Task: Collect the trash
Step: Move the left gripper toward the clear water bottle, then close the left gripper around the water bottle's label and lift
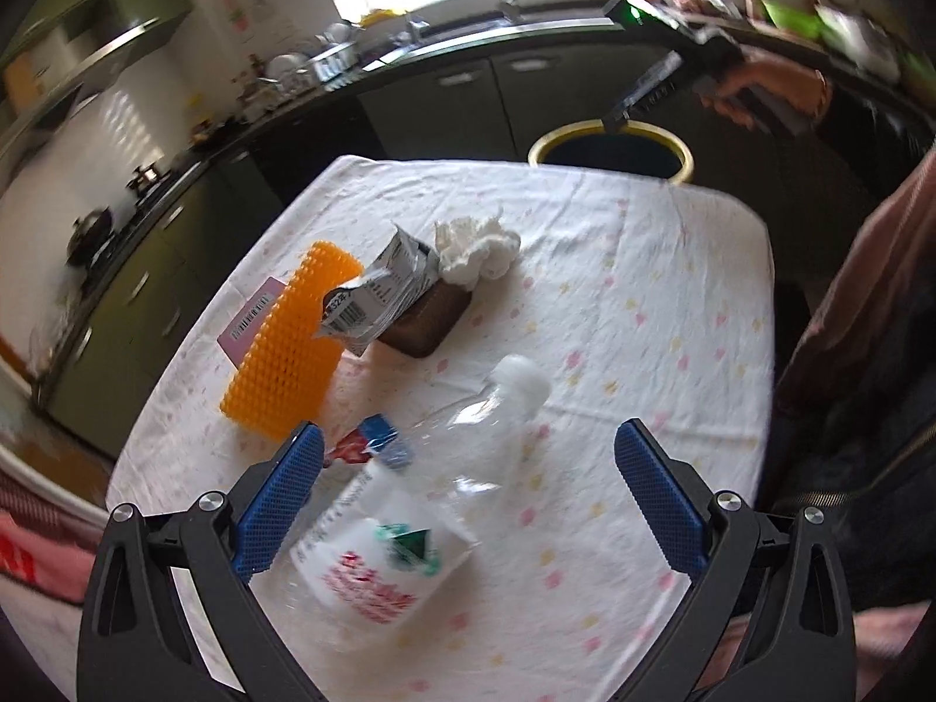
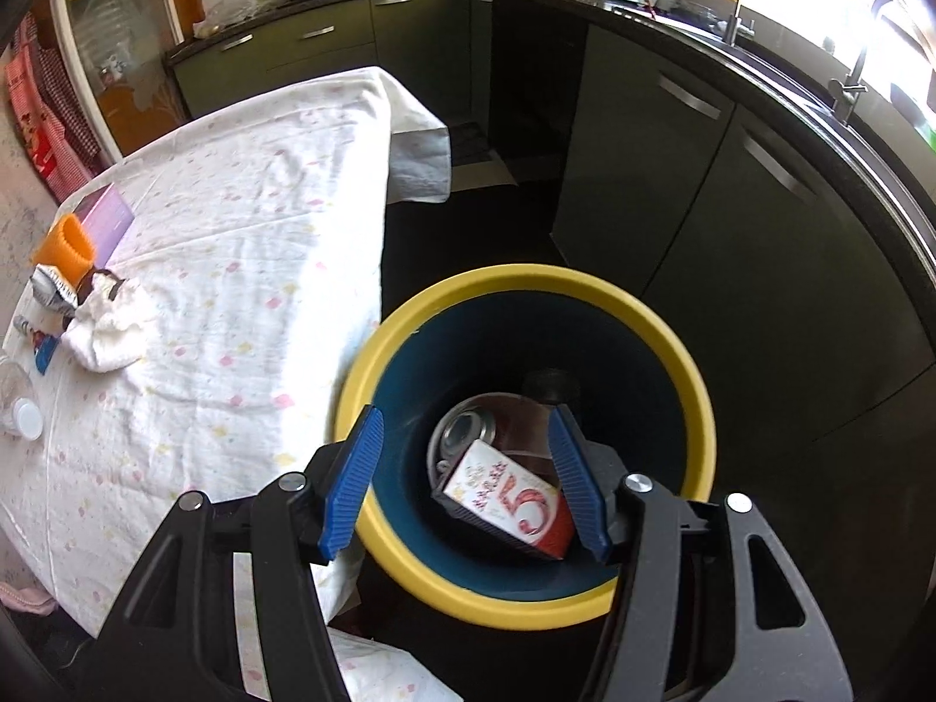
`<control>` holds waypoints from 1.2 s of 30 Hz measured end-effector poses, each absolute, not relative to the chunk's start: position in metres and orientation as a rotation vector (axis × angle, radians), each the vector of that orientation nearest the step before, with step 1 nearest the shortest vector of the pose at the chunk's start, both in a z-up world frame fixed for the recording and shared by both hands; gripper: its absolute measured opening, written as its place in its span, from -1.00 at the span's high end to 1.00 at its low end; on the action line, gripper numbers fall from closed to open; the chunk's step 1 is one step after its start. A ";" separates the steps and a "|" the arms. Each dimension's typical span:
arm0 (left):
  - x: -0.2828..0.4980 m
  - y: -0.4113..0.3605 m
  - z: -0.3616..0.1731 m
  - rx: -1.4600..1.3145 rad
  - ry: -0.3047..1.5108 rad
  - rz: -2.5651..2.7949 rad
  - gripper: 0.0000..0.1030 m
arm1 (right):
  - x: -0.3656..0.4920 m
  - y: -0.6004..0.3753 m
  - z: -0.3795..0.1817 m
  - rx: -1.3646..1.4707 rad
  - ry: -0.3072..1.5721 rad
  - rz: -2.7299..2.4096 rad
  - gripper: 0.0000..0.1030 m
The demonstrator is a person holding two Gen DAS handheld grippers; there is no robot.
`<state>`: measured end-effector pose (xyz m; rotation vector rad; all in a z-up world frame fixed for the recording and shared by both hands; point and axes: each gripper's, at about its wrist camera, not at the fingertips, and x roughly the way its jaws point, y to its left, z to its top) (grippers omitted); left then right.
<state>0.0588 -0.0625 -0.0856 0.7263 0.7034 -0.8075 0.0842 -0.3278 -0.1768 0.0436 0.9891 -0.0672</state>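
Trash being collected from the bench (image 1: 643, 269)
Plastic bottle (image 1: 409, 503) is lying between released left jaws; red box (image 2: 509, 503), at six o'clock in the bin (image 2: 696, 409), is framed by released right jaws.

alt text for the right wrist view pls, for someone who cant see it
The right gripper, jaws open and empty, hangs over a yellow-rimmed bin that holds a red and white box and a can. To the left, a cloth-covered table carries crumpled tissue, wrappers and a plastic bottle.

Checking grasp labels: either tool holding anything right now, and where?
Nothing held. Left tool is open around the bottle, not touching it. Right tool is open and empty over the bin.
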 end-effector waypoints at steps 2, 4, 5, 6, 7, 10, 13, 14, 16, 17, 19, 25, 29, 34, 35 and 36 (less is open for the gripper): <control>0.065 -0.061 -0.089 0.759 0.723 -0.832 -0.91 | 0.085 -0.325 -0.178 0.044 0.994 -0.062 -0.09; 0.074 -0.060 -0.094 0.796 0.763 -0.877 -0.91 | 0.086 -0.323 -0.180 0.045 1.002 -0.056 -0.09; 0.078 -0.059 -0.097 0.814 0.783 -0.898 -0.91 | 0.087 -0.322 -0.181 0.045 1.005 -0.056 -0.09; 0.079 -0.058 -0.100 0.828 0.793 -0.907 -0.91 | 0.088 -0.321 -0.181 0.044 1.008 -0.056 -0.09; 0.082 -0.056 -0.105 0.858 0.808 -0.920 -0.91 | 0.088 -0.320 -0.182 0.044 1.012 -0.055 -0.09; 0.089 -0.051 -0.113 0.915 0.843 -0.959 -0.91 | 0.090 -0.317 -0.184 0.045 1.021 -0.053 -0.09; 0.097 -0.046 -0.119 0.941 0.888 -0.988 -0.90 | 0.092 -0.316 -0.185 0.046 1.030 -0.052 -0.09; 0.099 -0.045 -0.121 0.953 0.900 -0.996 -0.90 | 0.093 -0.315 -0.186 0.045 1.032 -0.052 -0.09; 0.104 -0.044 -0.127 0.986 0.923 -1.001 -0.90 | 0.094 -0.312 -0.186 0.043 1.036 -0.050 -0.09; 0.106 -0.043 -0.130 0.998 0.936 -1.001 -0.90 | 0.095 -0.311 -0.186 0.042 1.039 -0.048 -0.09; 0.111 -0.041 -0.135 1.005 0.967 -1.008 -0.89 | 0.097 -0.307 -0.186 0.039 1.045 -0.041 -0.09; 0.106 -0.034 -0.135 0.944 1.062 -1.051 -0.78 | 0.102 -0.302 -0.188 0.030 1.053 -0.018 -0.11; 0.095 -0.038 -0.134 0.873 1.152 -1.074 -0.78 | 0.105 -0.298 -0.190 0.027 1.051 0.003 -0.11; 0.100 -0.044 -0.145 0.842 1.207 -0.930 -0.78 | 0.104 -0.295 -0.192 0.033 1.040 0.027 -0.11; 0.104 -0.044 -0.148 0.829 1.225 -0.889 -0.78 | 0.103 -0.294 -0.193 0.032 1.041 0.030 -0.11; 0.107 -0.044 -0.150 0.812 1.239 -0.862 -0.78 | 0.102 -0.294 -0.193 0.031 1.042 0.032 -0.11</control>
